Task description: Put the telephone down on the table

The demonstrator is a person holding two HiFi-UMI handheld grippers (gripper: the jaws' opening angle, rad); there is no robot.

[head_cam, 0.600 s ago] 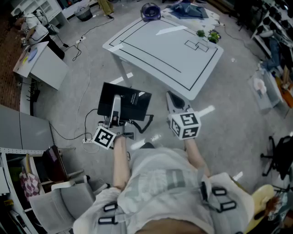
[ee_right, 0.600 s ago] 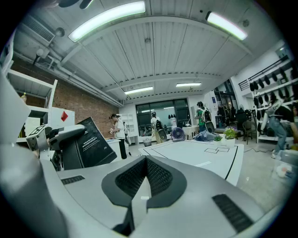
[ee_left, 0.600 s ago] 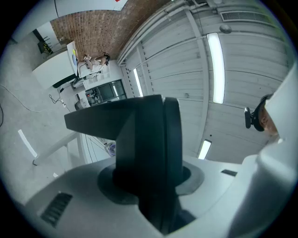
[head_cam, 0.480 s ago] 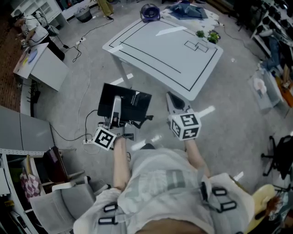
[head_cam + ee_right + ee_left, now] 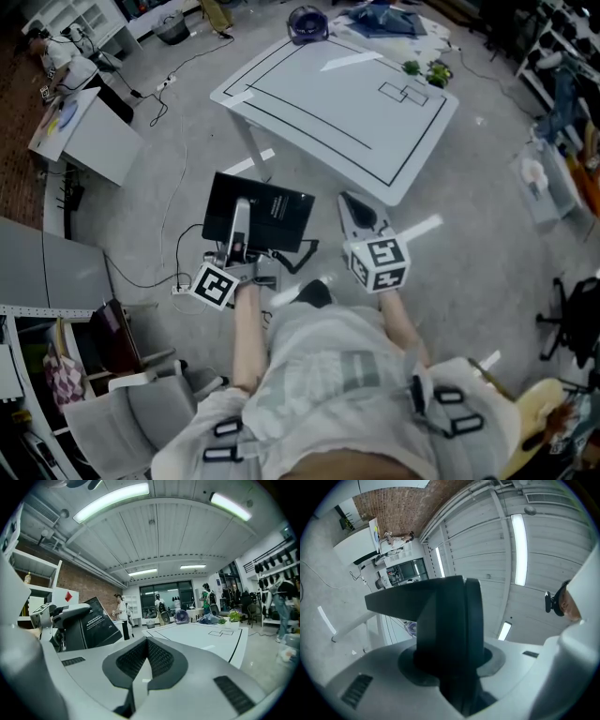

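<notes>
A flat black telephone with white print on it hangs over the floor, short of the white table. My left gripper is shut on its near edge. The left gripper view shows its dark body wedged between the jaws. My right gripper is just to the right of it, shut and empty, its dark pads meeting. From the right gripper view the telephone sits at the left, with the table ahead.
The table bears black taped outlines, a purple round thing at its far corner and small green plants. A power strip with cables lies on the floor by a grey chair. A white cabinet stands left.
The left gripper and the telephone have drifted slightly right and toward the table. A dark shoe has come into sight below the grippers. The right gripper has barely moved.
</notes>
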